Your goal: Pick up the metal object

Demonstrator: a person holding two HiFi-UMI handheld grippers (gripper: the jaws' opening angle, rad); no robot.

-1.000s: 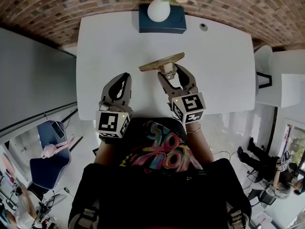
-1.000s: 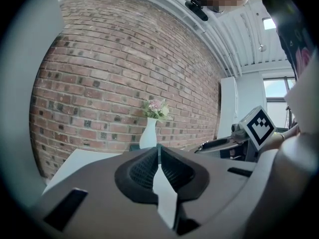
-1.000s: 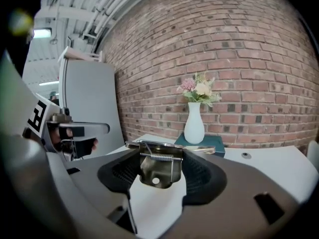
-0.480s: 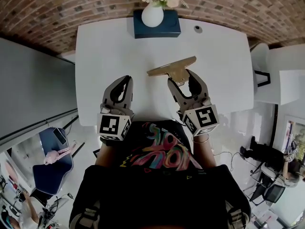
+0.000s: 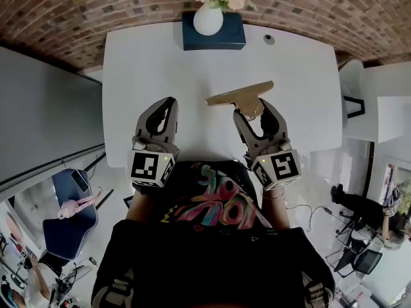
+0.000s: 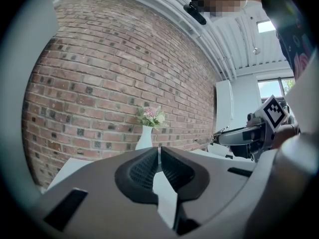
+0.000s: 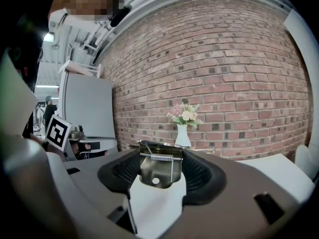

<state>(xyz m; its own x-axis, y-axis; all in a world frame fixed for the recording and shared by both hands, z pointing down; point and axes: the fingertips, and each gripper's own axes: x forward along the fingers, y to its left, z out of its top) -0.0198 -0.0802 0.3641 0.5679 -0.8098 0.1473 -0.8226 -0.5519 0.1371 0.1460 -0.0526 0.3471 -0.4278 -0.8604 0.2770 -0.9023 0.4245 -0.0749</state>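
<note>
The right claw (image 5: pixel 252 110) is pinching the metal object (image 5: pixel 241 94), a brass-coloured clip with a spring and a long flat bar, and holds it out over the middle of the white bench (image 5: pixel 148 63). The left claw (image 5: pixel 164 108) hangs alongside, apart from it, its jaws pressed together on nothing. A white vase (image 5: pixel 208 19) of flowers stands at the bench's far edge.

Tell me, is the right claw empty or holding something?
Holding. The right claw grips the metal object; its plate with the spring sits pressed between both pads.
</note>
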